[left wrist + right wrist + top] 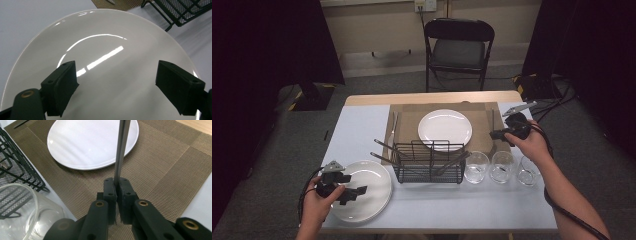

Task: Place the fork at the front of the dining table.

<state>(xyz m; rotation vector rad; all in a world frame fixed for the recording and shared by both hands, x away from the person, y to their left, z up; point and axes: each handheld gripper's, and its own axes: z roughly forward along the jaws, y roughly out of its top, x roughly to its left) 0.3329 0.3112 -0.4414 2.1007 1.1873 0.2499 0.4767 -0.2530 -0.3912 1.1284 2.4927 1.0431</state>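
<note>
A slim, flat metal utensil, a knife by the look of it, is clamped between the closed jaws of the right gripper; its long axis runs straight away from the jaws, out over the woven brown placemat towards the round white dinner plate lying on it, and its far end cannot be made out. In the high view the right gripper is held above the right edge of the placemat, near the table's right edge. The left gripper is kept released, its jaws standing wide apart over a second glossy white plate at the near left corner of the pale table, with nothing between the pads. A black wire rack holding cutlery is seen at the middle of the table, and three clear glass tumblers are lined up just to its right.
</note>
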